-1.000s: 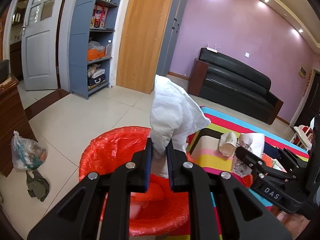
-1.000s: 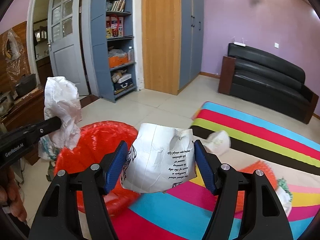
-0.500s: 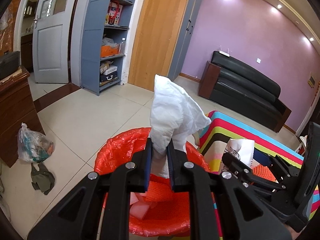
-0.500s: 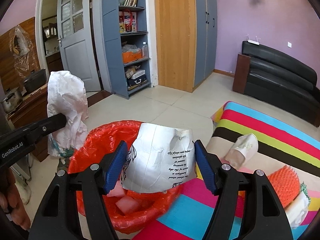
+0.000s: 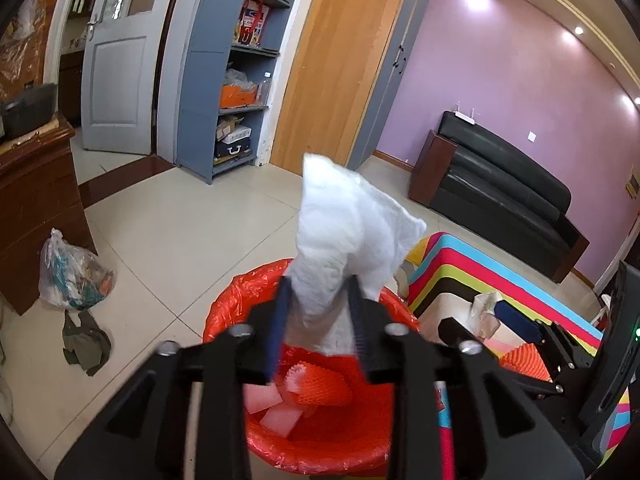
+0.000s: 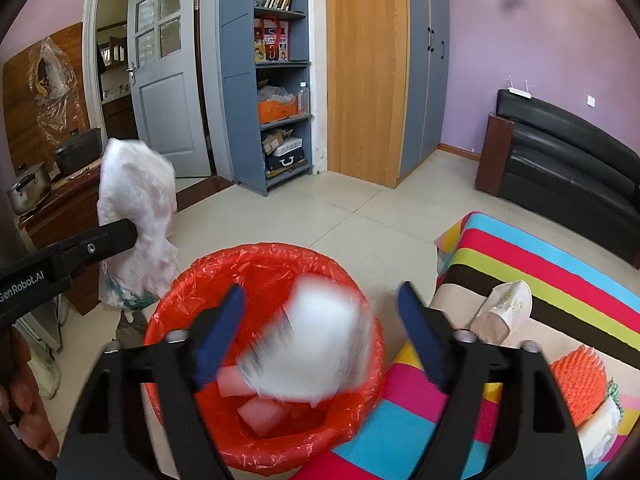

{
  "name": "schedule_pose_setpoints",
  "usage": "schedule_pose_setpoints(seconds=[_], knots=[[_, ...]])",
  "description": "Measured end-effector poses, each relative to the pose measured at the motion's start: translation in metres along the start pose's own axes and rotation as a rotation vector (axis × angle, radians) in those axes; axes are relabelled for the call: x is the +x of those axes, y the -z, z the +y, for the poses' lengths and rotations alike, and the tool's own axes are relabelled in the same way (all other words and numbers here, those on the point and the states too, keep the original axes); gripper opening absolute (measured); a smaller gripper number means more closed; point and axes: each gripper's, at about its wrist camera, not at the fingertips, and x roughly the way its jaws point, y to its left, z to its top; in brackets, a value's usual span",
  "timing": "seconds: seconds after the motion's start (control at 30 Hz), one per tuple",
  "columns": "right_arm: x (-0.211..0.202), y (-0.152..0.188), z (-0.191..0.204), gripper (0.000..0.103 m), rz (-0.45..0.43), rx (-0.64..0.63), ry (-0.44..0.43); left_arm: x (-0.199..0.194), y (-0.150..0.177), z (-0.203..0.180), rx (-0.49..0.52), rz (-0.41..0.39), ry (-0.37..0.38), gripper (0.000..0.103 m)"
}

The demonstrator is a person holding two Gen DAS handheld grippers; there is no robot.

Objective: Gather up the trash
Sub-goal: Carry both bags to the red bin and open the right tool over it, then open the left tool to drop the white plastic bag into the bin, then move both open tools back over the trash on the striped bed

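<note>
Above the red-lined bin (image 6: 256,272), the right gripper (image 6: 320,320) is opening, its blue pads clear of a blurred white paper bag (image 6: 316,352) between them over the bin's mouth. Beside it, the left gripper (image 5: 318,320) is also opening around a crumpled white wrapper (image 5: 344,240) standing between its spreading fingers.

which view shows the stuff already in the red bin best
The right wrist view: it looks down into the red bin, showing pink foam blocks. The left wrist view's gripper fingers and white wrapper hide part.
</note>
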Motion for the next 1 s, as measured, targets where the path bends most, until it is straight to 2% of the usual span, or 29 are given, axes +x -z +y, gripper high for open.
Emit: schedule_pose_setpoints(seconds=[0.1, 0.5, 0.93, 1.0], knots=[[0.0, 0.0, 0.0, 0.078, 0.0, -0.006, 0.004, 0.0, 0.001, -0.001, 0.001, -0.001, -0.004, 0.039], [-0.015, 0.007, -0.029, 0.078, -0.013, 0.034, 0.041, 0.005, 0.001, -0.017, 0.037, -0.016, 0.018, 0.039], [-0.053, 0.024, -0.096, 0.078, -0.027, 0.08, 0.139, 0.016, 0.013, -0.061, 0.115, -0.012, 0.072, 0.04], [-0.059, 0.027, -0.108, 0.078, -0.029, 0.091, 0.154, 0.018, 0.016, -0.07, 0.129, -0.009, 0.084, 0.044]])
